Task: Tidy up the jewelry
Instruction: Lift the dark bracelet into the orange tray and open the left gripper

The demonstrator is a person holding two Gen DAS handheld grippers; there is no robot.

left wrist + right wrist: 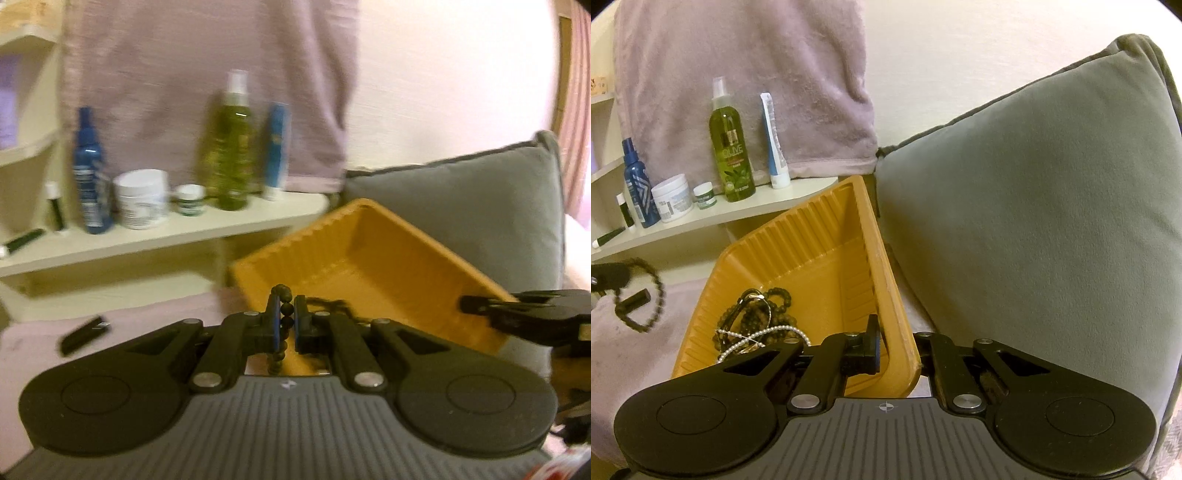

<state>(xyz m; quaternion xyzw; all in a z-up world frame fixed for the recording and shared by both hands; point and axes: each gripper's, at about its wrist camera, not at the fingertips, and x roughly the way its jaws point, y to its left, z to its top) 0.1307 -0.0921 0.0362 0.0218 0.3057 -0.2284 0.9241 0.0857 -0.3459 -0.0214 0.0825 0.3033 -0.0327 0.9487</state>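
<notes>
Right wrist view: right gripper [886, 350] clamps the orange tray [827, 240] rim; bead and pearl strands [757, 321] lie inside. Left gripper [285, 321], clamped on a dark bead strand [284, 314] at lower centre, has yet to deposit it.

- Left gripper [287, 321]: black linkage arms, silver screws, blue pads, ribbed grey body.
- Right gripper [886, 350]: same build, with a small crosshair mark on the grey body.

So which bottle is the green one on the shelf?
Find the cream shelf under the hanging pink towel. The green bottle stands near its middle. It is the tallest, see-through olive with a clear spray top, unlike the blue bottle at the left.
</notes>
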